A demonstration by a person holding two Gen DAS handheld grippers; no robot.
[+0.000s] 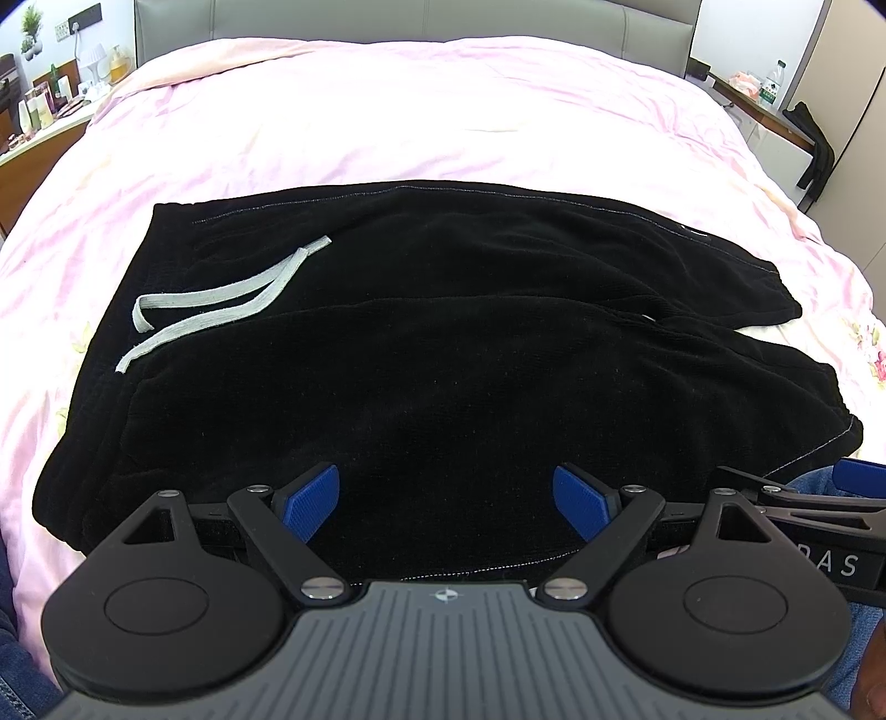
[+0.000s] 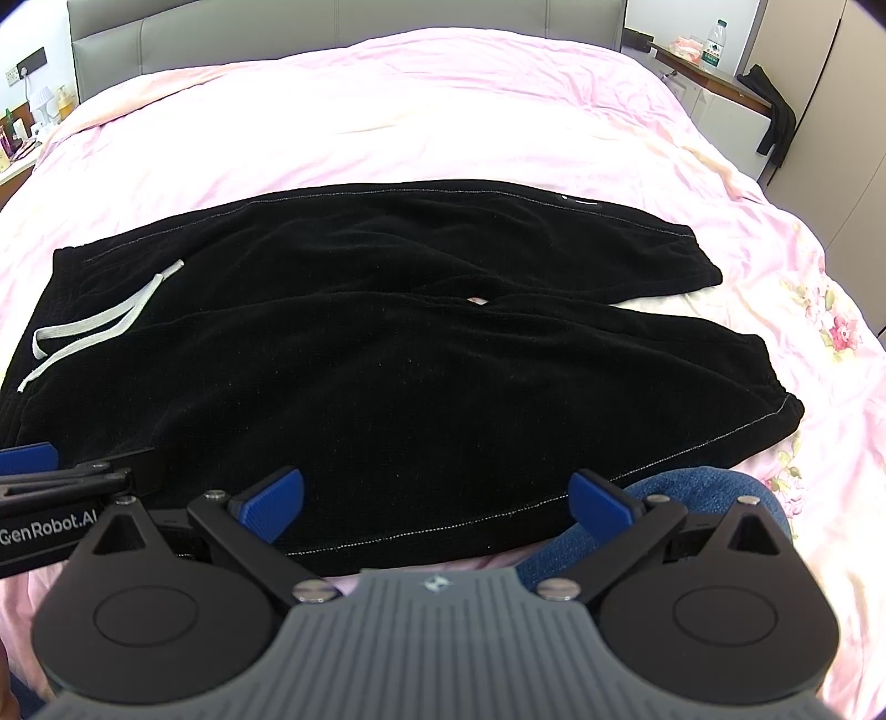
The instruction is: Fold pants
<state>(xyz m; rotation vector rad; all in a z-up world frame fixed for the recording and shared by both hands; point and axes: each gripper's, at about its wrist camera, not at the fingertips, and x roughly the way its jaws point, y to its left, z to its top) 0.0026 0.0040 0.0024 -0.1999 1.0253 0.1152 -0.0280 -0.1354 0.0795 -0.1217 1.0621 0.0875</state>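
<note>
Black pants lie spread flat across the pink bed, waistband to the left, both legs running off to the right, side by side and just parting at the cuffs. A grey drawstring trails loose over the waist end. The left gripper hovers over the near edge of the pants, blue pads wide apart, nothing between them. The right gripper sits just beside it, its fingers spread too, holding nothing, above the near leg's hem where the pale stitch line runs. The person's jeans show under its right finger. No real containers here beyond bottles: one clear bottle stands on the shelf at far right, contents impossible to tell, with a dark garment draped off the shelf's end. More bottles crowd the left nightstand, too small to read.
</note>
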